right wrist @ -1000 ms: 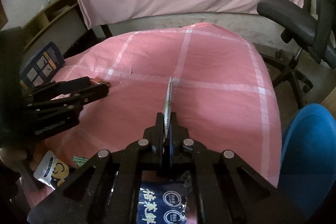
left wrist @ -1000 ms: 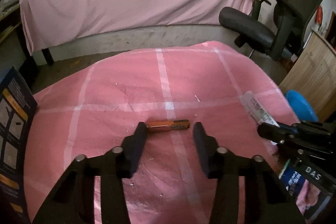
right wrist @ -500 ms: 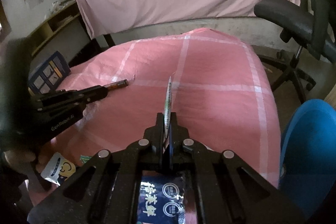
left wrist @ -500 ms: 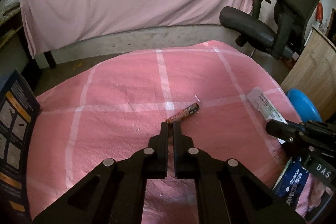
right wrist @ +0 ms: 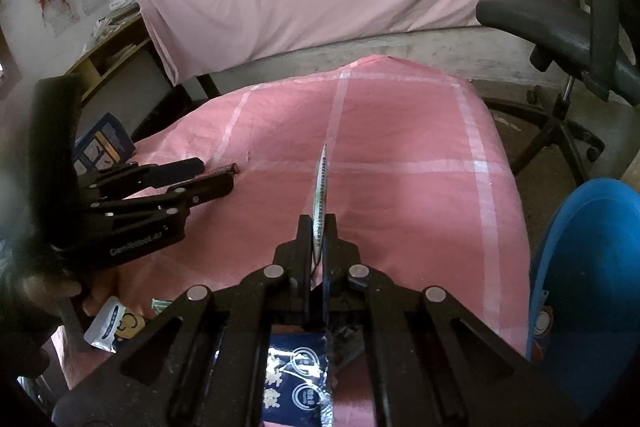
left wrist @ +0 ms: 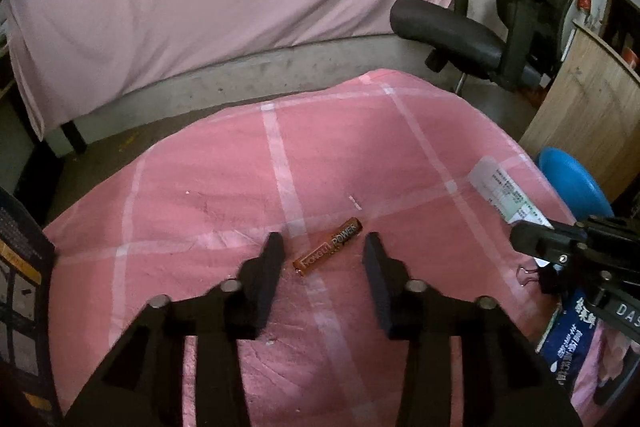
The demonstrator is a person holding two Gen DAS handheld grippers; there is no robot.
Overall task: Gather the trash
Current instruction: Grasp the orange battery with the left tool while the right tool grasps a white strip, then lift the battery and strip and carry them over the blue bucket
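Now the left tool (left wrist: 323, 250) is opening its jaws around the brown battery (left wrist: 329, 251), which is lying untouched between them on the pink checked worktop (left wrist: 208, 195), while the right tool (right wrist: 319, 227) is pinching a flat white wrapper (right wrist: 321, 187) edge-on, further right

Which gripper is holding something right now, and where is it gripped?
The right gripper pinches a flat white printed wrapper by its near end. The left gripper, jaws opening, holds nothing; the orange battery lies between them.
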